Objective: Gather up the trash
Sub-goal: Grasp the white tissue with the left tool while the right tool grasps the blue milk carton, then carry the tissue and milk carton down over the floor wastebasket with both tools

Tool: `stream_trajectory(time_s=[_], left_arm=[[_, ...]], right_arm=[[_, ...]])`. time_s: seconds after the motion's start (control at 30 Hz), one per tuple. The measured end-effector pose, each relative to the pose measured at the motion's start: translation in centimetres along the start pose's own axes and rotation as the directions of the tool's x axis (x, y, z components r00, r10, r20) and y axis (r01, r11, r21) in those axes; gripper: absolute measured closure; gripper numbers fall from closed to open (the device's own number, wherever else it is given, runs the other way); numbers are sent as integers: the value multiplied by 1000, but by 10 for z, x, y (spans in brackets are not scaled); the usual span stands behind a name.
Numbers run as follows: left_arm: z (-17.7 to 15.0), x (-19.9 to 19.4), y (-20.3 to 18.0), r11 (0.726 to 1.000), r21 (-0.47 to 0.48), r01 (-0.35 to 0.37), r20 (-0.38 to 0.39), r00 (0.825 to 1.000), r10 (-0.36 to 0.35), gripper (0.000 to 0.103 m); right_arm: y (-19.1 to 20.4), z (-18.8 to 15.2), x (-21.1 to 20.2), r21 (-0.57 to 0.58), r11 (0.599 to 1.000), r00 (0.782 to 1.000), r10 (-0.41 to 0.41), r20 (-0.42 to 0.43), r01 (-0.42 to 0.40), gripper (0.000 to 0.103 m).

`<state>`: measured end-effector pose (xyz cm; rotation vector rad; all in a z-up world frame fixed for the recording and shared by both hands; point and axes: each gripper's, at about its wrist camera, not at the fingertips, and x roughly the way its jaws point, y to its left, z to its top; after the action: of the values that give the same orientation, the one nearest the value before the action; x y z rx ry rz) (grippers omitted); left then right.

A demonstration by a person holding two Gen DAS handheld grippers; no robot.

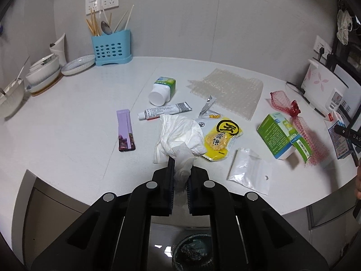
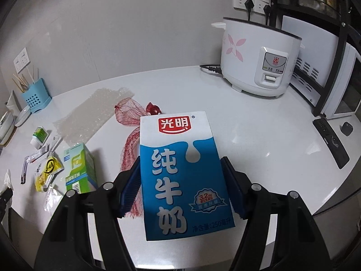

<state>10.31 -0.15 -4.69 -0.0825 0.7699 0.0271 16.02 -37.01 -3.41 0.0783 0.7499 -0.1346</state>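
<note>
Both tools loaded over the worktop [image 1: 74,113]
My left tool [image 1: 180,180] pinches limp crumpled tissue [image 1: 178,135]; my right tool [image 2: 180,185] clamps the stiff, light milk carton [image 2: 182,176] by its sides

Both views bright enough, soft light from above. White counter [image 1: 67,117] shines evenly; small bright glare spots on it right of milk carton [image 2: 180,169]. Soft grey shadow right of green box [image 1: 282,135]. Red net bag [image 1: 302,131] beside that box looks smeared, blurry. Corners go dark and round, straight walls bend near edges. Bin [image 1: 191,253] below counter sits dim, with small white glints.
</note>
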Motion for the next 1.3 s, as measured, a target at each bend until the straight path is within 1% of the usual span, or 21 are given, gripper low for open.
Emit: stream_trajectory(time_s=[0.13, 0.27, 0.33, 0.43, 0.5, 0.6, 0.67, 0.77, 0.83, 0.93, 1.1, 1.23, 1.3], left_arm=[[-18, -28, -5, 999, 4, 47, 60, 997, -47, 95], [-44, -54, -12, 998, 25, 64, 109, 992, -67, 95], [-62, -66, -16, 996, 31, 81, 126, 988, -85, 95], [-89, -79, -19, 993, 40, 115, 136, 983, -119, 95], [-110, -87, -22, 991, 49, 122, 147, 981, -128, 95], [-142, -92, -26, 987, 58, 151, 136, 978, -158, 95], [-164, -92, -29, 984, 67, 167, 129, 976, -175, 95], [-193, -88, -33, 980, 86, 179, 123, 974, -188, 95], [-210, -80, -35, 975, 86, 206, 100, 972, -215, 95], [-238, -62, -38, 973, 86, 215, 67, 973, -221, 95], [-272, -25, -38, 974, 60, 217, 11, 976, -218, 95], [-294, 11, -40, 977, 56, 207, -17, 978, -207, 95], [-305, 31, -41, 979, 50, 200, -40, 979, -198, 95]], right_arm=[[8, -27, -40, -11, 998, 995, 70, 73, -69, 38], [22, -67, -83, -33, 988, 977, 155, 144, -152, 38], [30, -90, -99, -49, 982, 969, 186, 164, -180, 38], [40, -127, -117, -75, 971, 955, 236, 179, -226, 38], [46, -155, -127, -84, 964, 947, 263, 186, -251, 38], [53, -192, -136, -102, 959, 940, 281, 195, -265, 38], [58, -219, -139, -119, 959, 941, 276, 197, -256, 38], [63, -251, -133, -125, 957, 944, 282, 173, -263, 38], [65, -272, -124, -124, 955, 947, 286, 149, -269, 38], [66, -298, -107, -121, 954, 950, 288, 121, -274, 38], [62, -336, -63, -89, 966, 966, 250, 64, -244, 38], [64, -367, -21, -70, 970, 972, 233, 12, -232, 39], [67, -381, 3, -63, 974, 976, 216, -28, -217, 39]])
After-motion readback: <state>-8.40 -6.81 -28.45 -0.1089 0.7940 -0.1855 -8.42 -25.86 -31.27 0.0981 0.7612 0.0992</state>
